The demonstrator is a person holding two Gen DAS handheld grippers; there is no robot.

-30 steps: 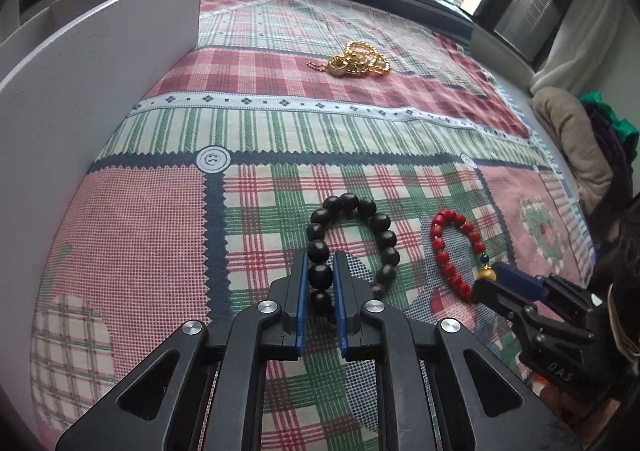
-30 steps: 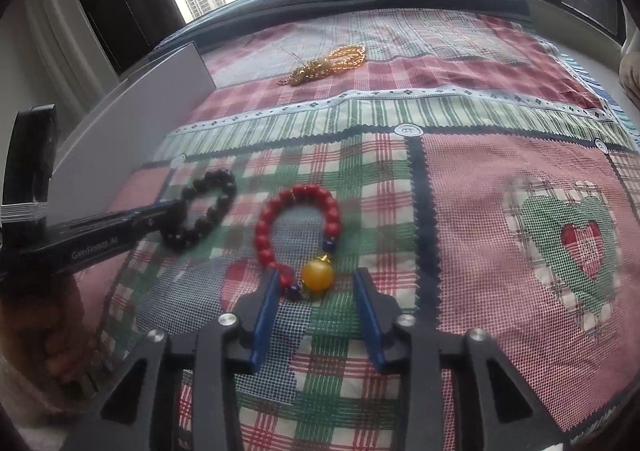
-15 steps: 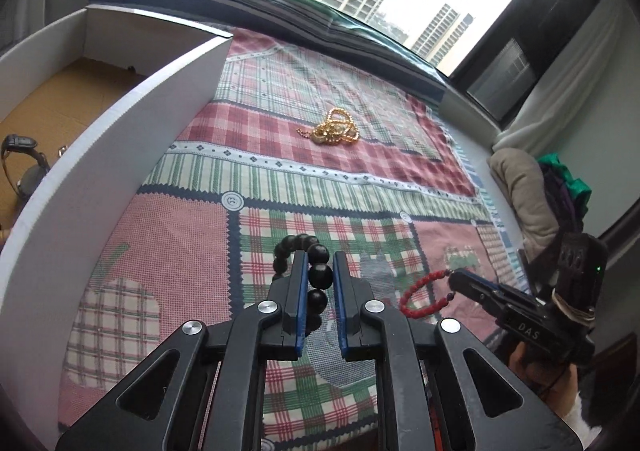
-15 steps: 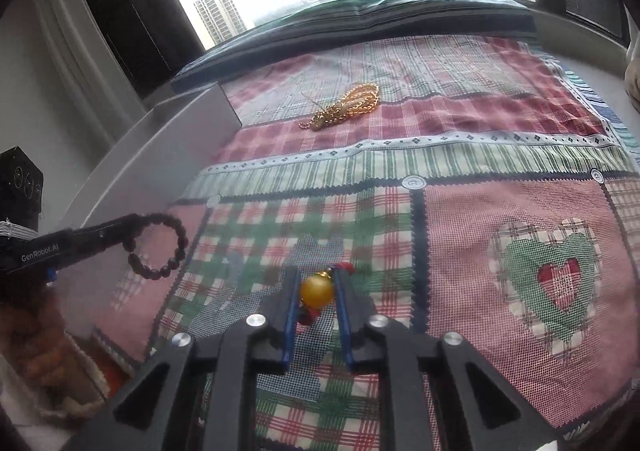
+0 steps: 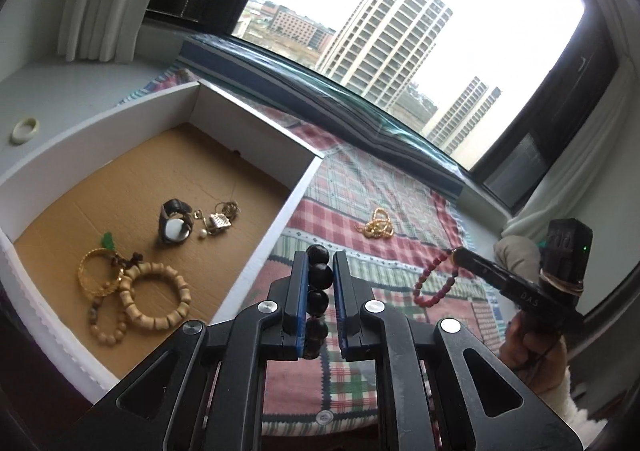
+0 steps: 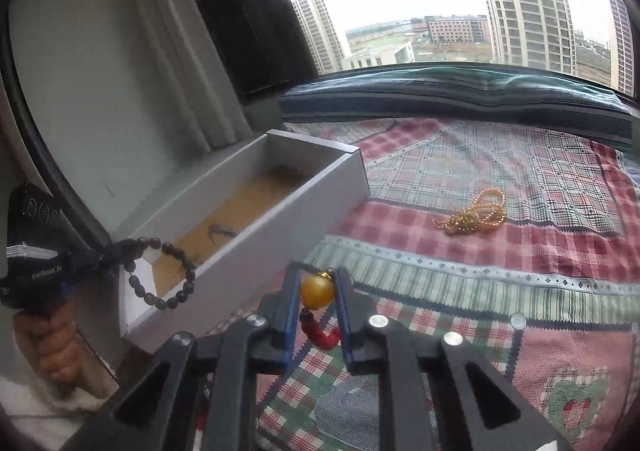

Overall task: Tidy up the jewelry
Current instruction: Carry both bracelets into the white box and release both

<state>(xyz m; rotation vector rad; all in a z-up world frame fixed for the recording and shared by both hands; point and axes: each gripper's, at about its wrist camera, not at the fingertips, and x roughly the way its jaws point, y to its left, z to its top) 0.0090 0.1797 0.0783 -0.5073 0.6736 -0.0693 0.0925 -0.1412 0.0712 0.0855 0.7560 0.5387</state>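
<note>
My left gripper (image 5: 320, 263) is shut on a black bead bracelet (image 5: 319, 277) and holds it in the air beside the right wall of a white box (image 5: 280, 219). In the right wrist view the bracelet (image 6: 168, 271) hangs from that gripper (image 6: 108, 253) near the box (image 6: 280, 227). My right gripper (image 6: 318, 283) is shut on a red bead bracelet, pinching its amber bead (image 6: 317, 291), lifted above the patchwork cloth. In the left wrist view the red bracelet (image 5: 434, 283) dangles from the right gripper (image 5: 460, 253). A gold chain pile (image 5: 378, 225) lies on the cloth, also in the right wrist view (image 6: 476, 217).
The box's brown floor holds a watch (image 5: 174, 221), a gold bangle (image 5: 98, 271), wooden bead bracelets (image 5: 154, 297) and small pieces (image 5: 218, 217). A white ring (image 5: 25, 129) lies on the ledge left of the box. A window and sill run along the back.
Both grippers have lifted their bracelets off the cloth and moved up and left toward the box. The box's inside has come into view.
</note>
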